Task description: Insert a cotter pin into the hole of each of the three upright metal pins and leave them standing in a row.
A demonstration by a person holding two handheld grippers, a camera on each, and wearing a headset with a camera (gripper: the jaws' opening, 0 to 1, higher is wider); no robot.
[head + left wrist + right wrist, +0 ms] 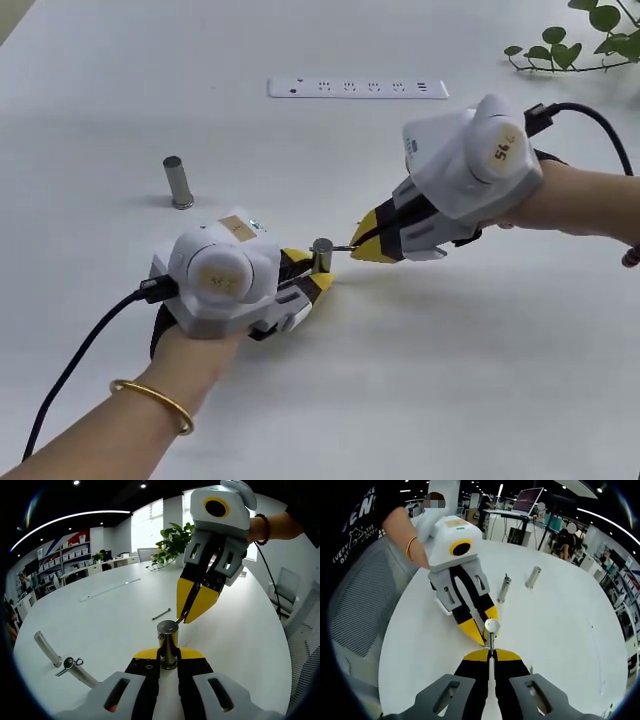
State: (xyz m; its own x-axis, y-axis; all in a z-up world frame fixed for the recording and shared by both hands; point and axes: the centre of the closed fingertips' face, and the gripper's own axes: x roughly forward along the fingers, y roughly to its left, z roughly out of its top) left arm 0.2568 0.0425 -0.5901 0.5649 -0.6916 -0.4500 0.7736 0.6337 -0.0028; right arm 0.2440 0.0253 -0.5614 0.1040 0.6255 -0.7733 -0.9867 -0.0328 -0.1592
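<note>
Sticker "56" (507, 150) atop right gripper (362, 243)

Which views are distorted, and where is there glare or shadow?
Head view: sharp, even light, soft shadow on the table under the right gripper. Left gripper view: fisheye bends the table edge; window washed out. Right gripper view: fisheye too; ceiling strip light bright.

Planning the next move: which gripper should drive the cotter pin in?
Right. The right gripper is shut on the cotter pin, its tip at the metal pin, which the left gripper clamps upright.
</note>
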